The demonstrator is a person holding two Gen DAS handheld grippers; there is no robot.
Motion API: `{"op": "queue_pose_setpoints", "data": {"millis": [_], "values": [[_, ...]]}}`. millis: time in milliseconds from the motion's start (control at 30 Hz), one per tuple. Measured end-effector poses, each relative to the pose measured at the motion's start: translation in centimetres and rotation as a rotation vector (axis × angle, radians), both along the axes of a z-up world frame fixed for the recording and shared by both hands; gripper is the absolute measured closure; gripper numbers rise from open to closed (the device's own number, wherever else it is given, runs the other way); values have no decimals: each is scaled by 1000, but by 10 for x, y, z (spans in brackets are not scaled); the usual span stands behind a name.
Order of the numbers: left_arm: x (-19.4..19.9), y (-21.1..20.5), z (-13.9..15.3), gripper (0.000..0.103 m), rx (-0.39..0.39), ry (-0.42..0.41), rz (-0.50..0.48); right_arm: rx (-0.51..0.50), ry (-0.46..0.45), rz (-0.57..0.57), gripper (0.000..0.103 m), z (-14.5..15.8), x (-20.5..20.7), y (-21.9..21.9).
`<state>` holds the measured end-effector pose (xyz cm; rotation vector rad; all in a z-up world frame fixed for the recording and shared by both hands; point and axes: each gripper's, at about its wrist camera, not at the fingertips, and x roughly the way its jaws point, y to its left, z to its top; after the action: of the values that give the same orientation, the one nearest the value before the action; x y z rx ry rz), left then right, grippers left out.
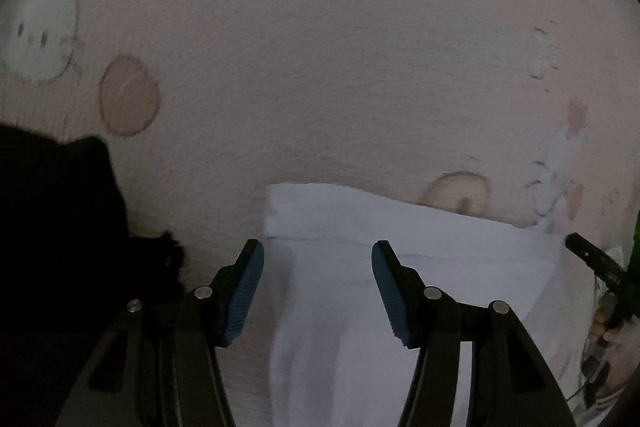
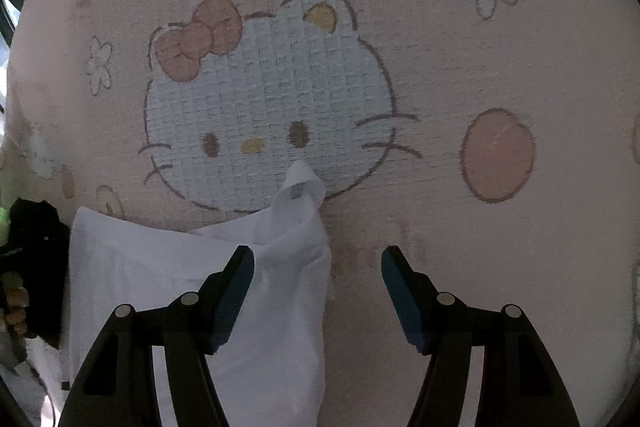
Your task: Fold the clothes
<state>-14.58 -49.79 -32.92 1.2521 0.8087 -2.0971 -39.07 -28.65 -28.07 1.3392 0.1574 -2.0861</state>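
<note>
Jaws of both grippers released above white garment (image 1: 400, 267) on pink cat-face blanket (image 2: 440, 67); no readable writing.

I see a white garment (image 2: 192, 267), folded into a rough rectangle, lying flat on the pink cartoon-cat blanket (image 2: 440, 75). One corner pokes up in a small peak just below the printed cat face (image 2: 264, 103).

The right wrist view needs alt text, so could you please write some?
An open right claw hovers over a partly folded white garment lying on a pink cartoon-cat sheet. One garment corner sticks up; nothing sits between the pads.
</note>
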Motion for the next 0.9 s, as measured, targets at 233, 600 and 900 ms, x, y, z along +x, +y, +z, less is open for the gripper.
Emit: {"op": "queue_pose_setpoints", "data": {"millis": [233, 600, 900], "values": [[-9, -5, -12, 50, -51, -51, -59, 130, 119, 202, 38, -13, 11, -32], [6, -12, -24, 81, -101, 1, -66, 278, 287, 228, 96, -26, 41, -97], [15, -31, -25, 82, -178, -66, -81, 402, 416, 65, 100, -29, 25, -113]]}}
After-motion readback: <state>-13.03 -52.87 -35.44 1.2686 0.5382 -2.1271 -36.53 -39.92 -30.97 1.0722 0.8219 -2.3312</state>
